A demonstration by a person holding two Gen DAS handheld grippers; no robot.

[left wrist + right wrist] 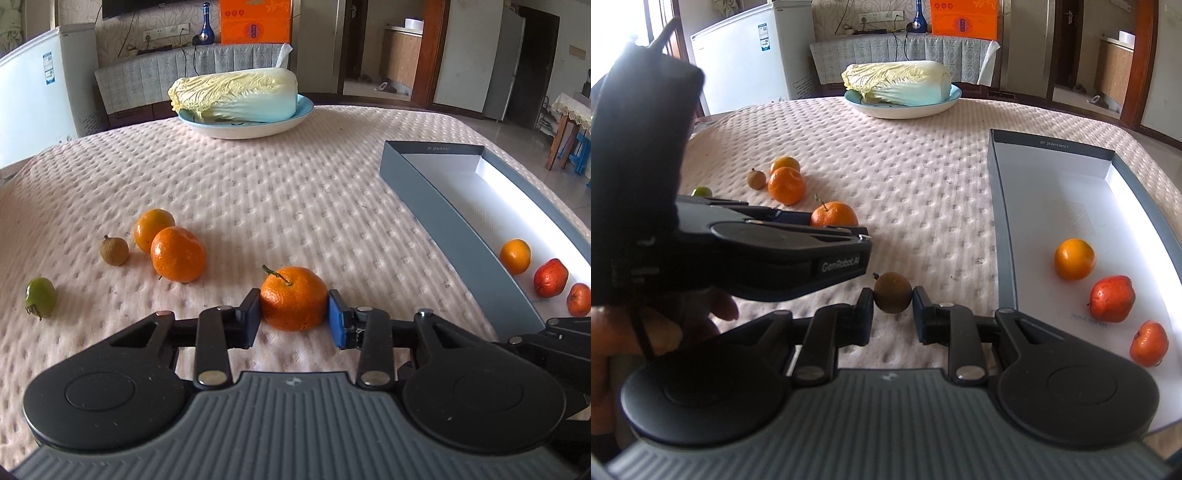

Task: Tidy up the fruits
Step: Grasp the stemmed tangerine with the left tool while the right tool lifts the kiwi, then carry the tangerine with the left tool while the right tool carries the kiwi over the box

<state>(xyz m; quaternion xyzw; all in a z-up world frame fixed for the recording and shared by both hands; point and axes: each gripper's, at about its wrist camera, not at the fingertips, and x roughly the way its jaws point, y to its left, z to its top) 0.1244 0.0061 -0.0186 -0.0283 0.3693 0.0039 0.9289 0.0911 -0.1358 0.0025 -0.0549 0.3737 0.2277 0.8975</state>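
Observation:
In the left wrist view my left gripper (294, 314) is shut on a stemmed mandarin (293, 301) that rests on the pink tablecloth (277, 192). Two more mandarins (178, 254) lie further left, with a small brown longan (114, 251) and a green fruit (40, 297) beside them. In the right wrist view my right gripper (893, 312) is shut on a brown longan (892, 292), just left of the grey box (1006, 236). Inside the box lie an orange (1075, 259) and two red fruits (1112, 298).
A napa cabbage (236, 95) lies on a blue plate (255, 127) at the table's far side. The grey box's wall (454, 236) runs along the right. A person's hand (613, 343) holds the left gripper's body (768, 254), which sits close beside the right gripper.

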